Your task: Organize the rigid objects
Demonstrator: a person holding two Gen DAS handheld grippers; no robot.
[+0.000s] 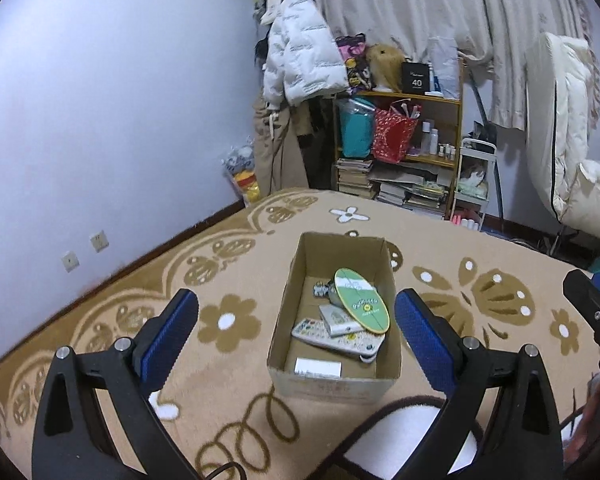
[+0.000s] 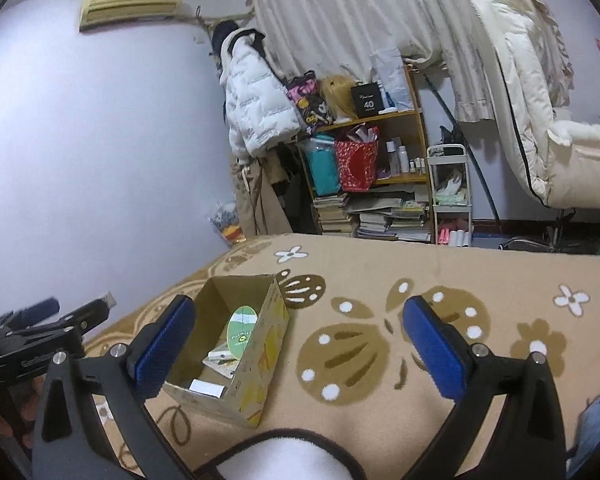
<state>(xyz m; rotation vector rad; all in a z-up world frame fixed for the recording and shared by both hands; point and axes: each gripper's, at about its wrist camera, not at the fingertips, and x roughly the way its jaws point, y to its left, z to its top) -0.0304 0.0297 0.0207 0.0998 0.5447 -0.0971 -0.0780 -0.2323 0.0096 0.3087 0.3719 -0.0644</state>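
An open cardboard box (image 1: 284, 304) sits on the beige patterned blanket, in the middle of the left wrist view. Inside lie a green oval disc (image 1: 362, 300), a white remote control (image 1: 336, 338), a small white case (image 1: 336, 319), a white card (image 1: 318, 368) and a small metal item (image 1: 321, 289). My left gripper (image 1: 296, 332) hangs open above the box's near end, holding nothing. In the right wrist view the same box (image 2: 260, 356) stands at lower left with the disc (image 2: 242, 330) leaning inside. My right gripper (image 2: 300, 340) is open and empty, to the right of the box.
The blanket (image 2: 380, 280) covers a bed with its far edge toward a cluttered wooden shelf (image 1: 440, 128), stacked books (image 1: 400, 188) and a hanging white jacket (image 1: 300, 56). A white-and-brown patch of fabric (image 2: 284, 460) lies at the near edge. The left wall (image 1: 100, 120) runs close beside the bed.
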